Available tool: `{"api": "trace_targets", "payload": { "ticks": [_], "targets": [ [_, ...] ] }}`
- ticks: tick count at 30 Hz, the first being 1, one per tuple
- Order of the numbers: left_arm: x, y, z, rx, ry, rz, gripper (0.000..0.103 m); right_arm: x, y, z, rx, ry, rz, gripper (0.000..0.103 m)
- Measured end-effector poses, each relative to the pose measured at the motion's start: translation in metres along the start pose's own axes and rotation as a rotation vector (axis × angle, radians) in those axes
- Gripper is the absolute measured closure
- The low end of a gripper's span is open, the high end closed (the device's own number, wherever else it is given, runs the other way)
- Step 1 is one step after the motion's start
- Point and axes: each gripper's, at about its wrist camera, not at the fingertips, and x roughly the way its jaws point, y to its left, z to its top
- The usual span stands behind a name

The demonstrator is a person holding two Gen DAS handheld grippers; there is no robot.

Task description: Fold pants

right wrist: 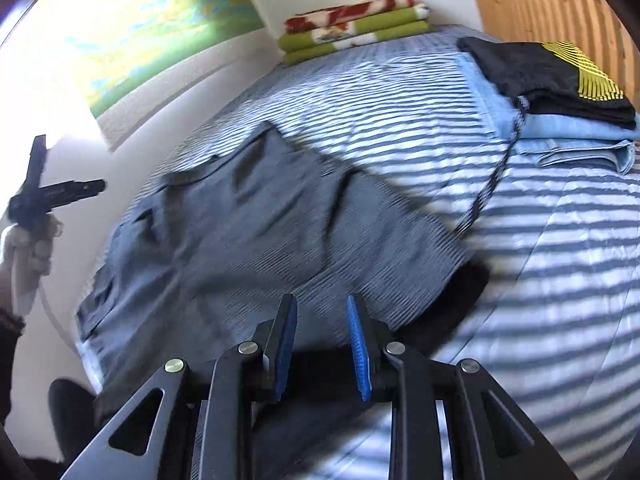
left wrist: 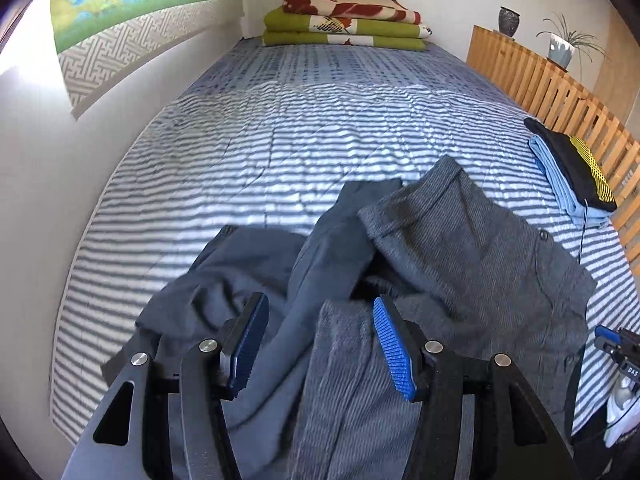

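Note:
Dark grey pants (left wrist: 460, 248) lie crumpled on the striped bed (left wrist: 280, 136). The waistband with a button is at the right, and the legs are bunched toward the near edge. My left gripper (left wrist: 320, 320) hovers over the heap, open wide, with a fold of pant leg lying loose between its blue pads (left wrist: 394, 348). In the right wrist view the pants (right wrist: 256, 216) spread flatter. My right gripper (right wrist: 321, 302) is open just above their near edge, with nothing clamped. The left gripper (right wrist: 40, 196) shows at the far left, held by a gloved hand (right wrist: 28, 256).
A folded stack, black cloth with a yellow pattern (right wrist: 552, 76) on light blue cloth (right wrist: 572, 136), sits at the bed's right side with a dark cord trailing off it. Folded blankets (left wrist: 344, 20) lie at the far end. A wooden slatted board (left wrist: 552, 88) runs along the right, a wall (left wrist: 36, 184) along the left.

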Motion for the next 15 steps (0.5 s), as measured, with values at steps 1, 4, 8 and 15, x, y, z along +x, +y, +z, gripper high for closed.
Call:
{"api": "trace_targets", "payload": {
  "ticks": [1,4,8,15],
  "targets": [
    [-0.006,0.013,-0.018,-0.019,0.018,-0.008,0.044,-0.008,0.012,-0.011,-0.021,0.020,0.017,0.078],
    [-0.017,0.041,-0.067,-0.062,0.051,-0.015,0.041,-0.029,0.031,-0.045,-0.010,0.068,0.049,0.073],
    [-0.020,0.078,-0.123,-0.161,0.086,-0.024,0.041,-0.050,0.060,-0.094,-0.025,0.133,0.113,0.073],
    [-0.013,0.111,-0.179,-0.315,0.142,-0.153,0.038,-0.066,0.149,-0.136,-0.373,0.156,0.082,0.057]
  ]
}}
